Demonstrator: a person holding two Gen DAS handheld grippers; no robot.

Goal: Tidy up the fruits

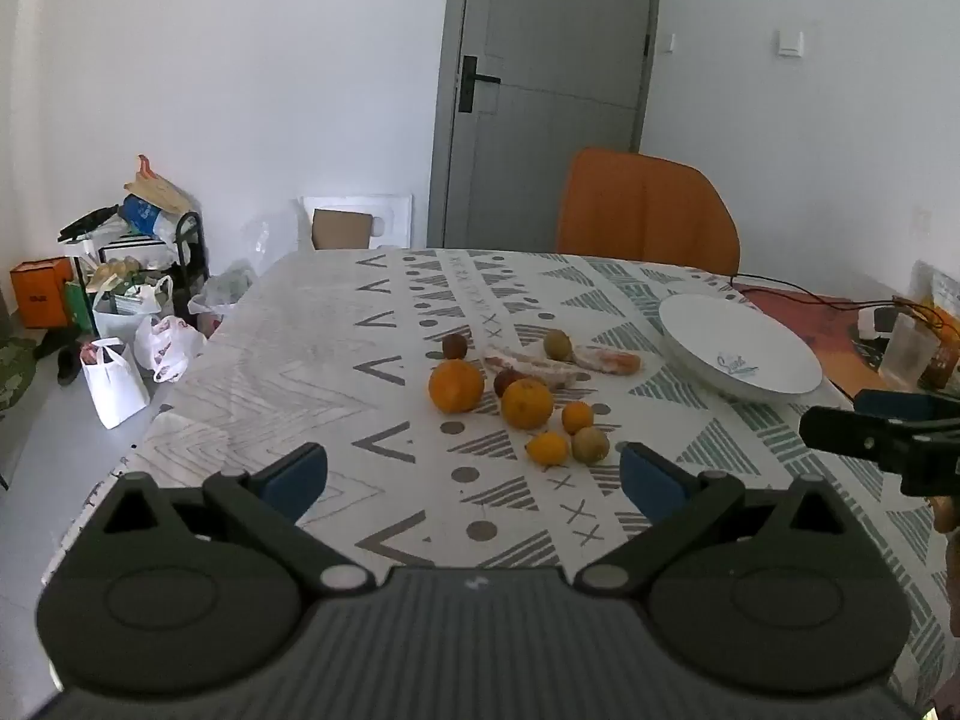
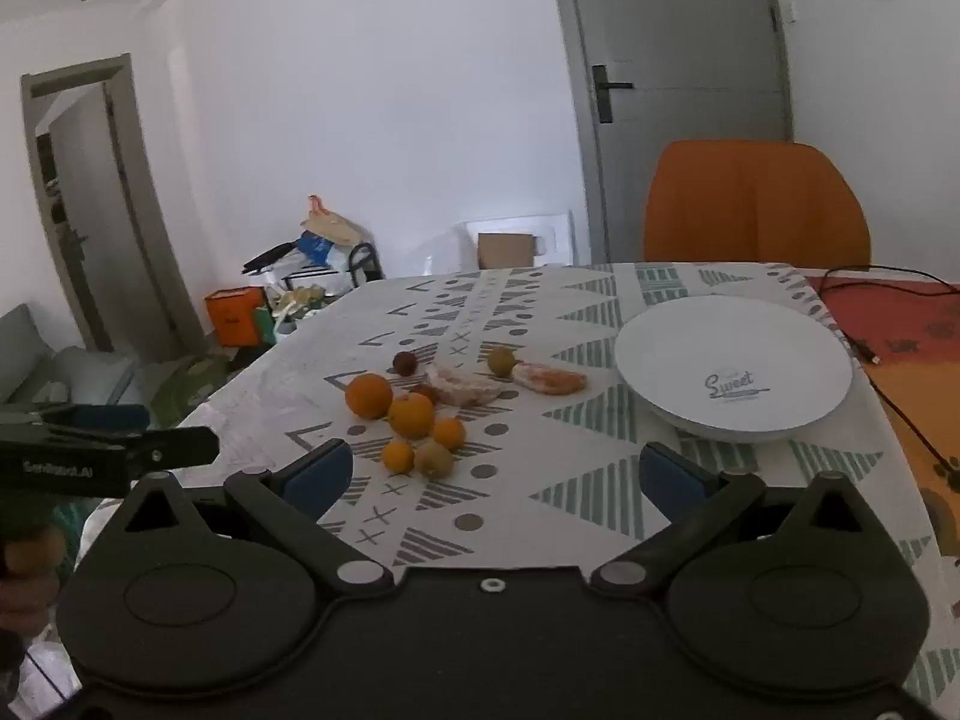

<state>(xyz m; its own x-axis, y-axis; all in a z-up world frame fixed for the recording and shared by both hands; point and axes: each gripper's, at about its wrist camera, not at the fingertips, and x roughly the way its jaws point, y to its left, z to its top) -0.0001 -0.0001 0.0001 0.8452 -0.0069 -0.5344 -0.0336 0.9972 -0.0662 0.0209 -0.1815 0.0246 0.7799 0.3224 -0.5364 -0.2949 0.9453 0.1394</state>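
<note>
Both claws, left (image 1: 474, 474) and right (image 2: 495, 480), jaws wide apart, empty, above desk (image 1: 300, 360). Fruits (image 1: 528, 402) clustered mid-frame; plate (image 2: 732, 360) empty, right. Take nearest small fruit first; straddle squarely, close gently, avoid nudging neighbours.

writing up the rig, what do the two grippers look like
Both match: a ribbed dark grey body, two round black hubs with silver pivot pins, black linkage arms and blue finger pads. That holds for the left gripper and the right gripper. The left one's side carries small white lettering, too blurred to read.
</note>
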